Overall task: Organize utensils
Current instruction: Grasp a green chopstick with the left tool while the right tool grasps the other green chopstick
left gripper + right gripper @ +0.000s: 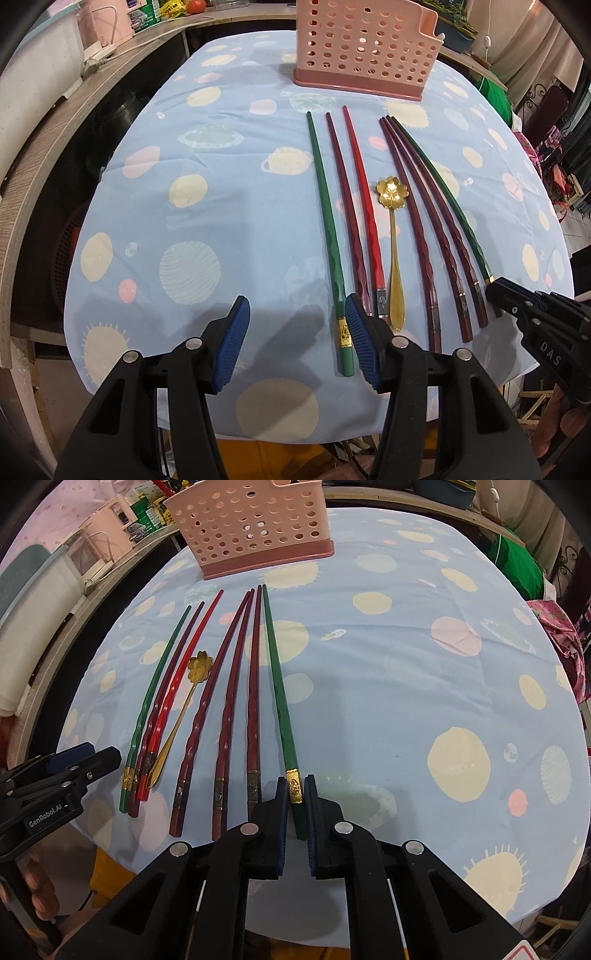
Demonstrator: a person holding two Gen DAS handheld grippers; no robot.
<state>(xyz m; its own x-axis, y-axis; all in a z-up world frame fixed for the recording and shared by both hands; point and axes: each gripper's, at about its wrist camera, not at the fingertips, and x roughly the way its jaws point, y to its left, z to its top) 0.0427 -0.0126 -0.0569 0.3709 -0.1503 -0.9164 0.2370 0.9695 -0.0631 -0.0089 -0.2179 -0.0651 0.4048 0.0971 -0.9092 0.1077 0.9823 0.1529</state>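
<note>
Cluttered shelves ring a table (155, 192) under a blue planet-print cloth, where chopsticks and a gold spoon (393, 236) lie side by side toward the pink perforated holder (364, 46) at 12 o'clock. The right gripper (295, 812) has its fingers clamped on the rightmost green chopstick (279, 686) at its gold-banded butt. The left gripper (295, 339) hangs with fingers apart beside the other green chopstick (325, 229); these look light, stiff and slick, best pinched at the thick end.

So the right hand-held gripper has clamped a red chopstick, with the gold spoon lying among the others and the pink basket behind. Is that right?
Not quite: the chopstick clamped in the right hand-held gripper is green, as the right wrist view shows. The gold spoon does lie among the others, with the pink basket behind.
</note>
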